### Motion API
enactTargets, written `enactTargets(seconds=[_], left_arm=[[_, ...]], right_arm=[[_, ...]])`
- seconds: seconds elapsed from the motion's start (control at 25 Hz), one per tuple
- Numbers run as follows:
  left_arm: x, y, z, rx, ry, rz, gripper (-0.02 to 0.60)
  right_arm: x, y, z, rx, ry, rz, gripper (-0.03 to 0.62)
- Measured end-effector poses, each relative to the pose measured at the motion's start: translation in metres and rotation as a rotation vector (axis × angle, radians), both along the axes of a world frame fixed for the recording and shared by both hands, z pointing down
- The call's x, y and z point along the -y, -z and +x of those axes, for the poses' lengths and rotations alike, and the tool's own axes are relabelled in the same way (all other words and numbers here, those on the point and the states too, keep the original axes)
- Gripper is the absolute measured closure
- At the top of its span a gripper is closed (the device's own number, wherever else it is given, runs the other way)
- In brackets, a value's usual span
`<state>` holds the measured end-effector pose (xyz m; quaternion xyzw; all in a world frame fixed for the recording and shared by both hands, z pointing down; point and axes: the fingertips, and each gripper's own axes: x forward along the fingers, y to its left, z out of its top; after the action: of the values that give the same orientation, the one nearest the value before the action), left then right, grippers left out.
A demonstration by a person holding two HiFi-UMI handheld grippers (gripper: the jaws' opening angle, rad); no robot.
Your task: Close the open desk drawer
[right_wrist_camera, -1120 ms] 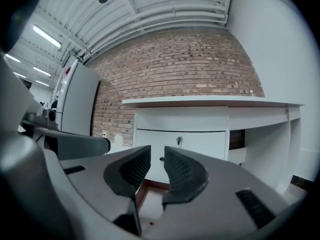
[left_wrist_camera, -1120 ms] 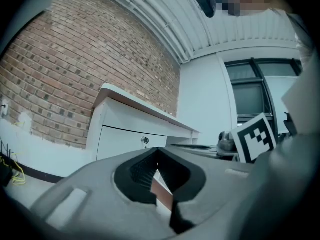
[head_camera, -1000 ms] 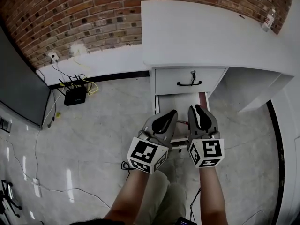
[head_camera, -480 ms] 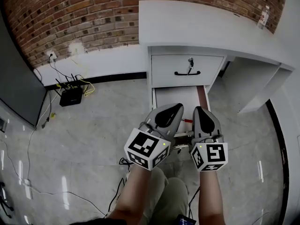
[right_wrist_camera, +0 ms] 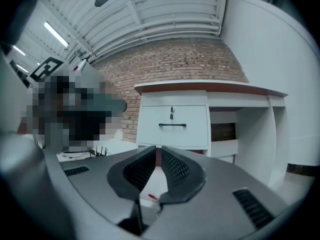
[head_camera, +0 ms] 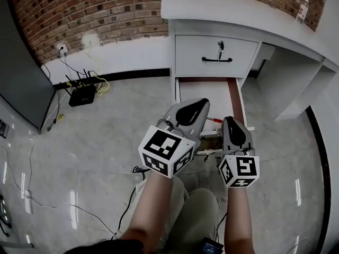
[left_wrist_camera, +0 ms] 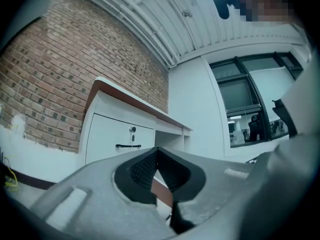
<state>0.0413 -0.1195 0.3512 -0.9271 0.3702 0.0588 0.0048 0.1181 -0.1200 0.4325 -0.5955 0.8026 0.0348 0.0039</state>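
Looks like the approach step, not the push itself yet. Got the drawer [head_camera: 207, 95] pulled well out from under the desk [head_camera: 228, 7], sitting right below the shut top drawer [head_camera: 190, 54] with its black handle [head_camera: 216, 60] and a key [head_camera: 220, 45] in the lock. Holding the left gripper [head_camera: 203, 103] across the near half of the drawer in the head view and the right gripper [head_camera: 229, 119] just beside it, a bit closer to the body, both aimed at the desk. Reading both sets of jaws as pressed together with nothing clamped, going by each gripper view. Probably calls next for bringing those closed tips onto the drawer front and shoving straight in toward the desk, keeping the push square to avoid jamming partway. Could work with one gripper or both, honestly. Can't actually see the drawer front or its own handle from the head view, buried as they are under the grippers and their marker cubes [head_camera: 164, 151], so no way of confirming contact there. Hard to judge height above the drawer too. Only getting a thin slice of the drawer between the jaws in either gripper view, plus the top drawer and desk beyond. Can spot a small red thing [head_camera: 214, 119] lying inside, maybe a pen, but too tiny to name for sure. No view of the far end of the drawer either, tucked away under the desk.
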Motion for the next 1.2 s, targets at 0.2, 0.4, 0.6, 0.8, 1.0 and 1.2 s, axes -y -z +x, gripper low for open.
enactTargets(seconds=[0.2,0.4,0.6,0.8,1.0,1.2], left_arm=[[0.001,0.004,-0.002,0.041,-0.008,0.059,0.575],[0.009,0.009,-0.012,-0.021,-0.018,0.06,0.575],[0.018,0.004,-0.017,-0.062,-0.002,0.045,0.575],[0.023,0.001,-0.012,-0.011,0.002,0.05,0.575],[0.026,0.002,-0.012,-0.029,0.003,0.048,0.575],[0.028,0.0,-0.01,0.015,0.032,0.062,0.575]], right_arm=[[-0.01,-0.054,-0.001,0.005,0.005,-0.064,0.436],[-0.016,-0.097,0.002,0.0,-0.048,-0.091,0.375],[-0.009,-0.147,-0.005,-0.05,-0.101,-0.154,0.333],[0.001,-0.177,-0.004,-0.052,-0.17,-0.193,0.321],[0.007,-0.185,-0.003,-0.033,-0.186,-0.183,0.322],[0.009,-0.182,-0.004,-0.052,-0.141,-0.156,0.321]])
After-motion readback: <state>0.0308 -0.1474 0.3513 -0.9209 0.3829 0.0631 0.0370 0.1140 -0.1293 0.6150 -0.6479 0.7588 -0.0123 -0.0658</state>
